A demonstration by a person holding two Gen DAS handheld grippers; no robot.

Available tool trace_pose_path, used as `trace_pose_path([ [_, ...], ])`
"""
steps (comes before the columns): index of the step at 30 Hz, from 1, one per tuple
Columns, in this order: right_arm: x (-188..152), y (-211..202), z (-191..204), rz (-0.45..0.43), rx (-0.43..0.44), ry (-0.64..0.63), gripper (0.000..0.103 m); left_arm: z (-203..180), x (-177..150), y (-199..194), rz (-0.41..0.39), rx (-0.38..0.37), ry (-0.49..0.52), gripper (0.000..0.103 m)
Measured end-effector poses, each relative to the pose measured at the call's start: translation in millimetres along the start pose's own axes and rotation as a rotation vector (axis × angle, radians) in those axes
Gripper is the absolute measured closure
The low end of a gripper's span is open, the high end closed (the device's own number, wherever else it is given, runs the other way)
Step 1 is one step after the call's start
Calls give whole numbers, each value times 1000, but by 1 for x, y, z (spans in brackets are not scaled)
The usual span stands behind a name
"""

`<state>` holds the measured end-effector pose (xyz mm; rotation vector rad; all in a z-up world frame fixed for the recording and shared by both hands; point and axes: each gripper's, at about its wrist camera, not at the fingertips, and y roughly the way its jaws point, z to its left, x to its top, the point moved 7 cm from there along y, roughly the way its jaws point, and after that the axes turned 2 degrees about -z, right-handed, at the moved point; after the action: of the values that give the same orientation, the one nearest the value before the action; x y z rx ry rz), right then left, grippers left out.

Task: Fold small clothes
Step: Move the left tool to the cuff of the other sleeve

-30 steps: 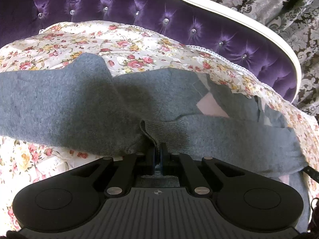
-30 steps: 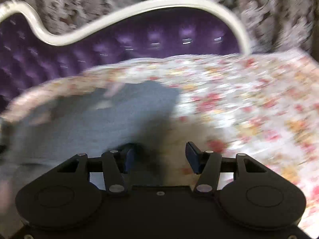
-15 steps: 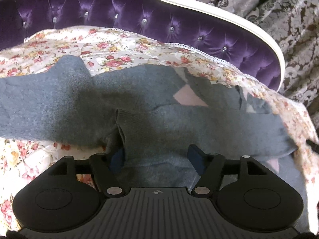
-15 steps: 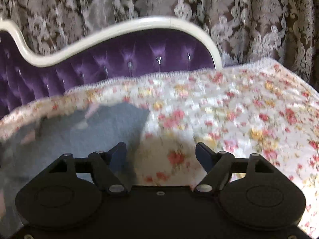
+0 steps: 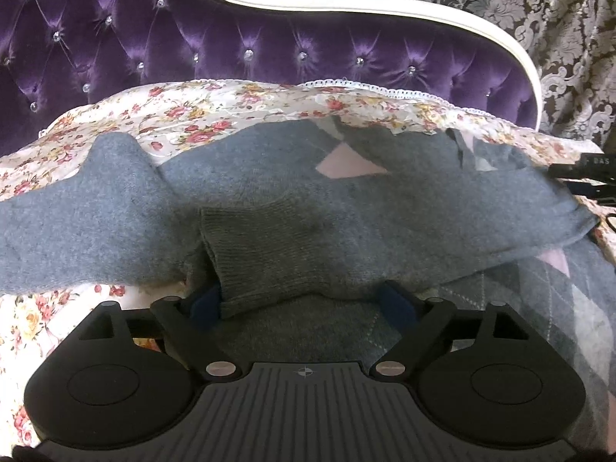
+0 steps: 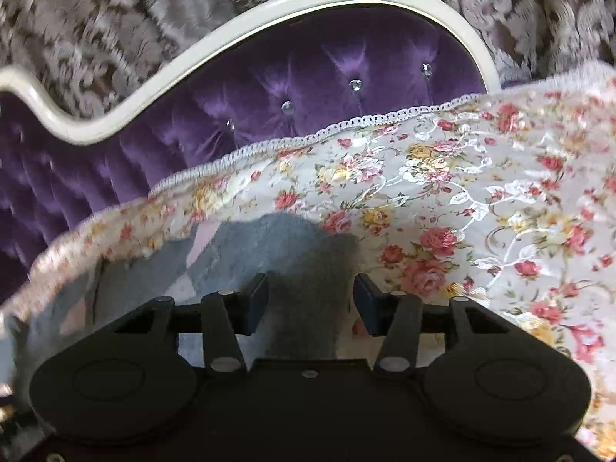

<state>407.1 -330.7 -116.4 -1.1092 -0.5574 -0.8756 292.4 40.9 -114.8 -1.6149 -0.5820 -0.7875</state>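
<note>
A grey knit sweater [image 5: 269,192] with pink diamond patches lies spread on the floral bed cover [image 5: 215,115]. One sleeve is folded across its body, and the ribbed cuff [image 5: 246,254] rests between the fingers of my left gripper [image 5: 300,302]. That gripper's jaws are opening wide and its pads stand clear of the cuff. In the right wrist view, a corner of the sweater [image 6: 300,254] lies between the fingers of my right gripper [image 6: 311,302]. Its jaws are closing, and I see no pad pressing on the cloth.
A purple tufted headboard [image 5: 269,50] with a cream frame [image 6: 192,61] runs behind the bed, with patterned curtains [image 5: 558,19] beyond it. Bare floral cover [image 6: 481,211] stretches to the right of the sweater. A black object [image 5: 585,165] pokes in at the right edge of the left wrist view.
My left gripper has let go of the sleeve cuff and opened; the sleeve now lies across the sweater. My right gripper has swung left over the sweater's corner, its jaws narrower than half a second ago.
</note>
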Motion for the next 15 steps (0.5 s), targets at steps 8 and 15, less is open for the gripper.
trace_pose_path([
  [8, -3, 12, -5, 12, 5, 41, 51, 1, 0, 1, -12, -13, -17, 13],
  [15, -7, 9, 1, 33, -151, -125, 91, 1, 1, 2, -18, -17, -30, 12],
])
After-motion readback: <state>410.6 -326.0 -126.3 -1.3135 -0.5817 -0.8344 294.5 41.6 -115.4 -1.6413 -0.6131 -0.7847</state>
